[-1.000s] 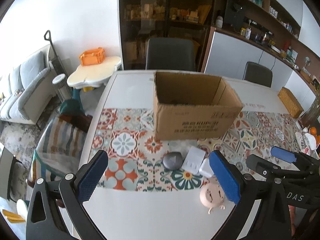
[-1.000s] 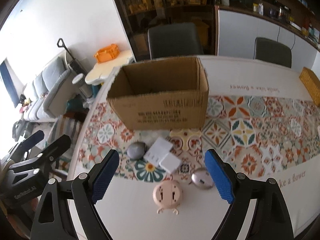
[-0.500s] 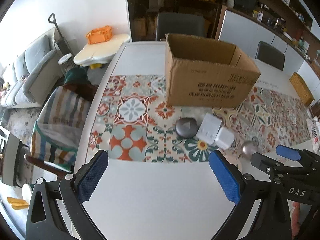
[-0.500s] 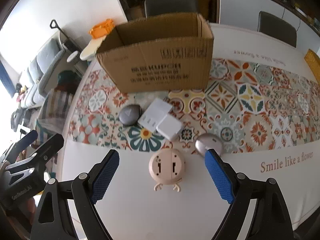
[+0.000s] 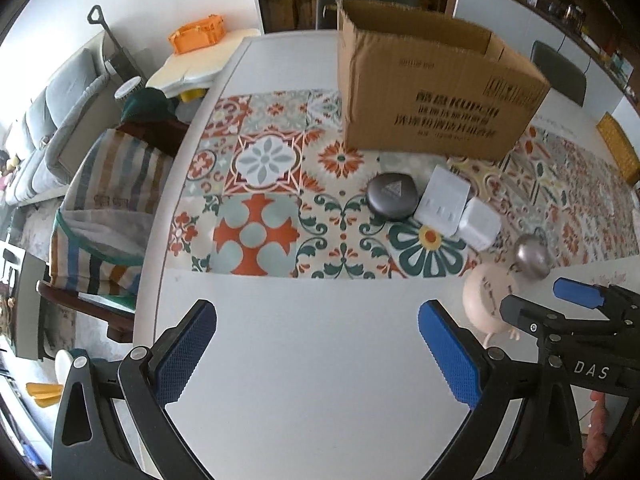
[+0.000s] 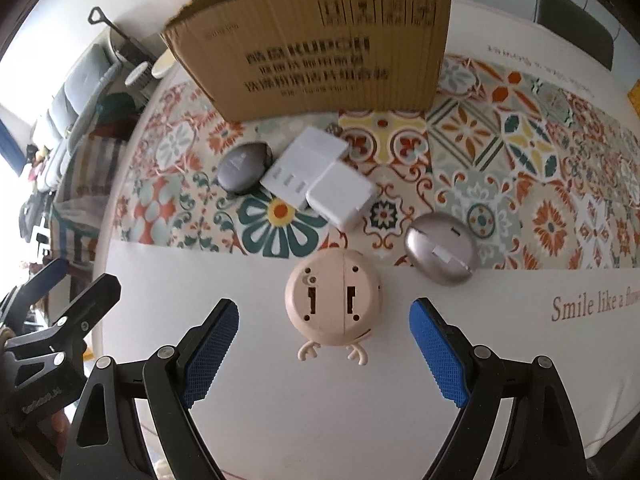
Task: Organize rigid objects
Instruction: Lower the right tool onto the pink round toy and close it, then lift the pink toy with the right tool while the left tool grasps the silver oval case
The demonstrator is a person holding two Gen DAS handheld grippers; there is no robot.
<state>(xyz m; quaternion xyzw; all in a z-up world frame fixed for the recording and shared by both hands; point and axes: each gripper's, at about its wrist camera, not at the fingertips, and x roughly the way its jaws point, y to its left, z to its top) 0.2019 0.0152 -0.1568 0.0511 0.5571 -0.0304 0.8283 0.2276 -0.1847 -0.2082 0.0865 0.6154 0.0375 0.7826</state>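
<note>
An open cardboard box (image 5: 432,84) (image 6: 320,52) stands on the patterned runner. In front of it lie a dark grey round case (image 5: 391,196) (image 6: 245,167), a white power strip (image 5: 442,199) (image 6: 306,166), a white charger cube (image 5: 480,224) (image 6: 342,196), a silver oval case (image 5: 531,255) (image 6: 440,254) and a pink round gadget with small antlers (image 5: 486,300) (image 6: 332,298). My right gripper (image 6: 324,344) hangs open just in front of the pink gadget, nothing between its pads. My left gripper (image 5: 316,344) is open over bare white table, left of the objects.
The white table (image 5: 312,360) has a tiled-pattern runner (image 5: 264,200) across it. A chair with a striped bag (image 5: 104,208) stands at the table's left edge, a sofa (image 5: 48,128) beyond. A yellow woven basket (image 5: 618,148) sits far right.
Both grippers have sunk toward the table and tipped further down. The objects now look larger and nearer, and the pink gadget sits close before the right gripper's pads.
</note>
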